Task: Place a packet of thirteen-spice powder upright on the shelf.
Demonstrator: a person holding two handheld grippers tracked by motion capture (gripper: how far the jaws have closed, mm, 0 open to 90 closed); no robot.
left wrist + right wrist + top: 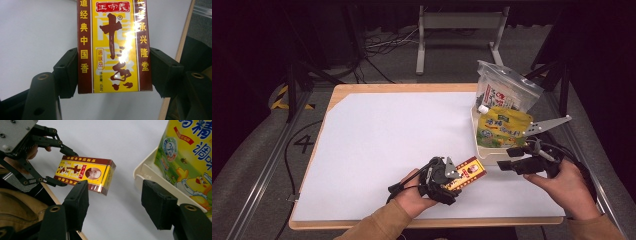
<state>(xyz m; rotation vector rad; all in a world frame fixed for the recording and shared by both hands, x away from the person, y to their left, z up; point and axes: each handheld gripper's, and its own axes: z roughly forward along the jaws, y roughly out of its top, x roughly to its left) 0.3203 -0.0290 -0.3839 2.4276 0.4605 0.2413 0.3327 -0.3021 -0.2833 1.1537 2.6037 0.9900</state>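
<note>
A yellow and red-brown box (468,172) with Chinese lettering hangs just above the white table sheet (382,140) near the front edge. My left gripper (456,178) is shut on it, and in the left gripper view the pads press both long sides of the box (113,47). My right gripper (511,158) stands open to the right of the box, beside a white tray (484,153), with nothing between its jaws. The right gripper view shows the box (86,173) held by the left gripper (66,168), and my right gripper (115,205) over bare sheet.
The tray (147,172) at the right edge holds a yellow bag with a chick on it (502,127) and, behind that, a clear zip bag (507,90) of packets. A metal stand (457,30) and cables lie on the floor beyond the table.
</note>
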